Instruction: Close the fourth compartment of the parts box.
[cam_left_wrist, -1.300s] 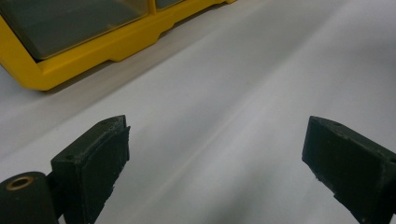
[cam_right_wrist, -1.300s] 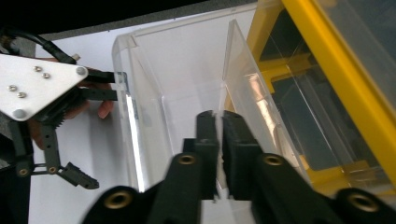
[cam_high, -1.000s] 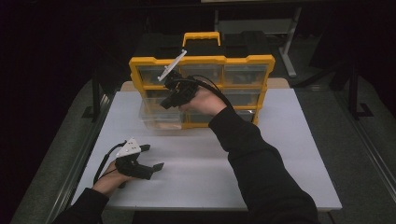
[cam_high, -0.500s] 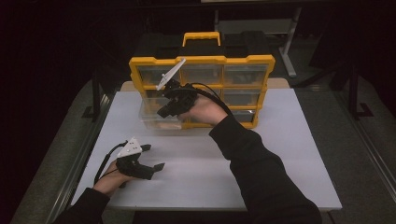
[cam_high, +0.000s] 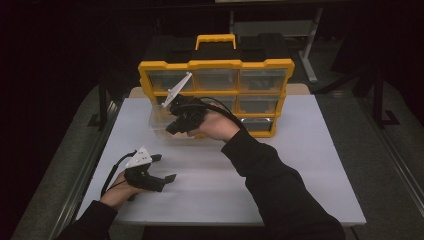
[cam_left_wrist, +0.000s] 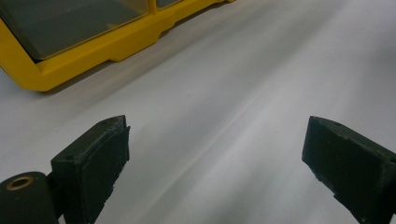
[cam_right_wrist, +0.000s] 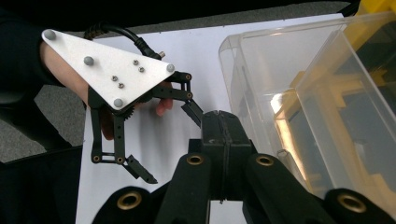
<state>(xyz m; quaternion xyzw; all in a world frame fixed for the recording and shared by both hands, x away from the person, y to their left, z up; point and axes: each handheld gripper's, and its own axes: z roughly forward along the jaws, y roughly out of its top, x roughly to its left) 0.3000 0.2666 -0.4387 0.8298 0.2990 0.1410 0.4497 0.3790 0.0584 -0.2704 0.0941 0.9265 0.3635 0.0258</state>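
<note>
On the white table (cam_high: 280, 170), a clear plastic drawer (cam_high: 161, 120) sits pulled out from the yellow organiser (cam_high: 216, 65). Right gripper (cam_high: 172, 129), jaws pressed together and empty, hovers beside it. Left gripper (cam_high: 166, 167) rests wide apart nearby.

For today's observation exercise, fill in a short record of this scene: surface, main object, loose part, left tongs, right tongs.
surface: white table top
main object: yellow plastic organiser with clear drawers, upright at the table's far side
loose part: clear plastic drawer, out on the table before the organiser
left tongs: open, resting on the table, nothing between them
right tongs: shut, empty, beside the drawer
</note>
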